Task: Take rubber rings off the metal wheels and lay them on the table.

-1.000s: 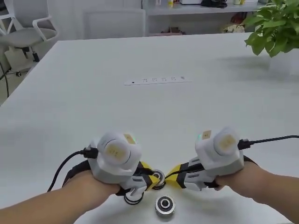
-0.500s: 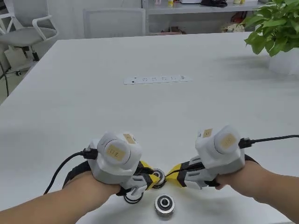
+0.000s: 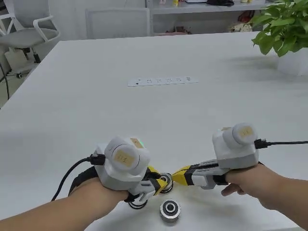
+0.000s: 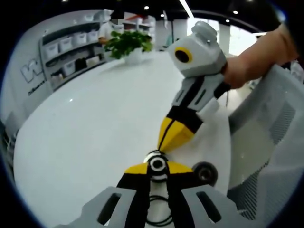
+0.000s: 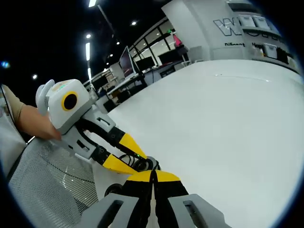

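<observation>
Left gripper view first: the left gripper (image 4: 157,170) has its yellow jaw tips closed on a small metal wheel (image 4: 157,163), clamping it by its flat faces just above the table (image 3: 159,115), close to the person. The right gripper (image 4: 165,142) comes in from the far side with its jaws pressed together into a point that touches the wheel's upper edge (whether a sliver of rubber is pinched between them is too small to tell). A few thin black rings (image 4: 159,216) lie on the table beneath the left gripper, and a second wheel (image 3: 170,211) rests on the table just beside it, nearer the person. Judging by those rings, one seated on a wheel should be light, soft and stretchy, and rather grippy against metal, so it would probably roll or peel off rather than slide. The wheel itself looks stiff, smooth and heavy for its size, and could twist in a loose hold. The sensible place to take the rubber is at the rim, where it stands proud, nipping only a short stretch while the wheel's faces stay clamped.
</observation>
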{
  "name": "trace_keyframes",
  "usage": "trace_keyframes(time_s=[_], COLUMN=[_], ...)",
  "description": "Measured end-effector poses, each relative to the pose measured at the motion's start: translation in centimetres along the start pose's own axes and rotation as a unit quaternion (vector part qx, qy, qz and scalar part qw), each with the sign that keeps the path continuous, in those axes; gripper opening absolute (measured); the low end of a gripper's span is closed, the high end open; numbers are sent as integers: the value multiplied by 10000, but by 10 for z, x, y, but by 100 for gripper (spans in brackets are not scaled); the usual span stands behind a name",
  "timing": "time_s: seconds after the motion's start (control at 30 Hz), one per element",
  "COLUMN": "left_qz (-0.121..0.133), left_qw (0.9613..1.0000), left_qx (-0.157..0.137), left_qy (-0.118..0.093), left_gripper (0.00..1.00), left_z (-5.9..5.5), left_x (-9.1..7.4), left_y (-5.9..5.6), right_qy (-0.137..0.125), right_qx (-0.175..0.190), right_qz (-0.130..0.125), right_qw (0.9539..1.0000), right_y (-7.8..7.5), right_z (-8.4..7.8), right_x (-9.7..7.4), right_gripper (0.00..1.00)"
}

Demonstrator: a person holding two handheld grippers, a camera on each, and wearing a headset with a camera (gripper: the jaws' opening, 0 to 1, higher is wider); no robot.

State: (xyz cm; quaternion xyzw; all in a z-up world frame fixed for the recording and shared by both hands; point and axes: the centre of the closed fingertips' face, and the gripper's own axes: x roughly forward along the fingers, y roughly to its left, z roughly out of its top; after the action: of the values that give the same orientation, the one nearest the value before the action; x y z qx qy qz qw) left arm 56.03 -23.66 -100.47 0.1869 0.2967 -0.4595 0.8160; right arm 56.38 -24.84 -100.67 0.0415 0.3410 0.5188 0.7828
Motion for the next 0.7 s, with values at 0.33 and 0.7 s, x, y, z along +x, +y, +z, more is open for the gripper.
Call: trace_keyframes(time_s=[0.33,0.7], left_qz=[3,-8], left_qw=[10000,10000], left_qx=[-1,30], left_qy=[-9,-13], left_gripper=[12,12], left_z=[0,0], left_x=[0,0], left_y=[0,0], right_qy=[15,-82], right_qx=[2,102], right_qz=[165,357], right_qw=[9999,9993], right_y=[9,18], right_z=[2,5], right_x=[3,3], right_gripper=[0,0])
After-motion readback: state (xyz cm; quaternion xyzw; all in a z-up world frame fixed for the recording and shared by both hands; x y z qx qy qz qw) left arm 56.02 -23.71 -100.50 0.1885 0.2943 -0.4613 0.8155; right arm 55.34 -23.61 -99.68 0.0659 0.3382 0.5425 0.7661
